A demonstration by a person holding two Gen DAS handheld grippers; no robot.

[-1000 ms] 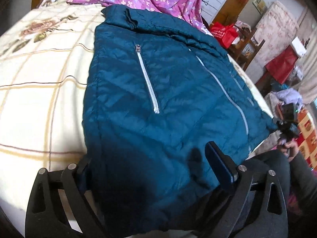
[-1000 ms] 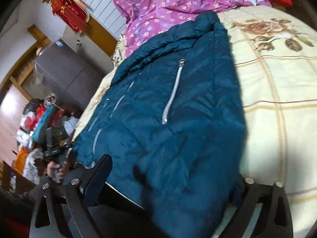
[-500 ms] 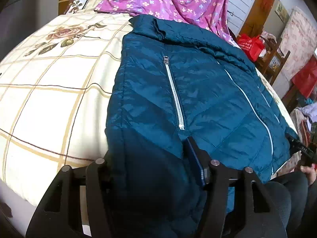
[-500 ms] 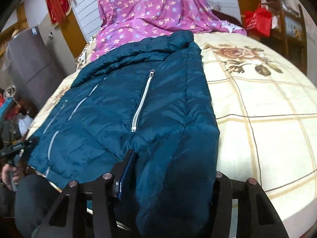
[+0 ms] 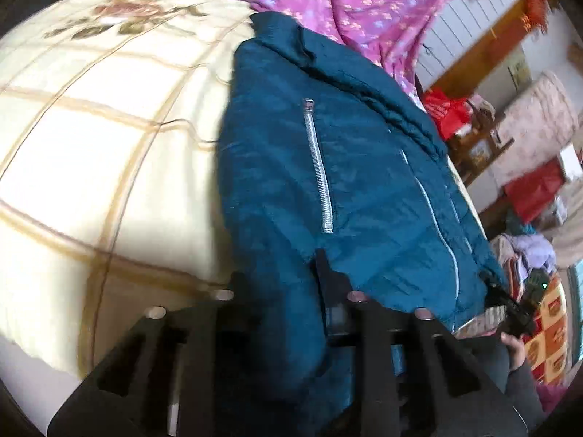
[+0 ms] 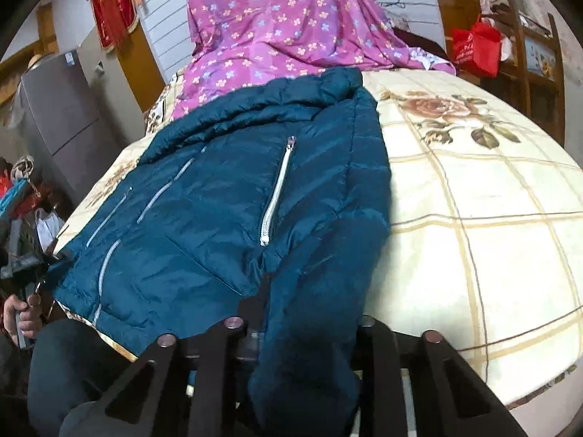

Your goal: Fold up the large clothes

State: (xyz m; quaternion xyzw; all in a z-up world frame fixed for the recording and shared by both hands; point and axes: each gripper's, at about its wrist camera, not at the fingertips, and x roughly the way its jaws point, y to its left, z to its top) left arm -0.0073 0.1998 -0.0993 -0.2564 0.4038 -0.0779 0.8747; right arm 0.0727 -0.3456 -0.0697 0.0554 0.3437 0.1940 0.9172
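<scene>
A teal quilted jacket point(image 5: 364, 167) with silver zippers lies on the bed, collar at the far end; it also shows in the right wrist view point(image 6: 226, 204). My left gripper point(image 5: 280, 284) is shut on a bunched corner of the jacket's near hem at the left side. My right gripper point(image 6: 309, 302) is shut on the hem corner at the other side. The gripped fabric hangs down between each pair of fingers and hides the pads.
The bed has a cream sheet point(image 5: 91, 167) with tan checks and rose prints point(image 6: 433, 105). A purple flowered cloth point(image 6: 277, 25) lies behind the jacket. Red bags point(image 6: 473, 47), a wooden chair and clutter stand beside the bed.
Both grippers have closed from wide open onto the jacket's near hem corners, pinching the fabric. Both views have shifted sideways and slightly up.
</scene>
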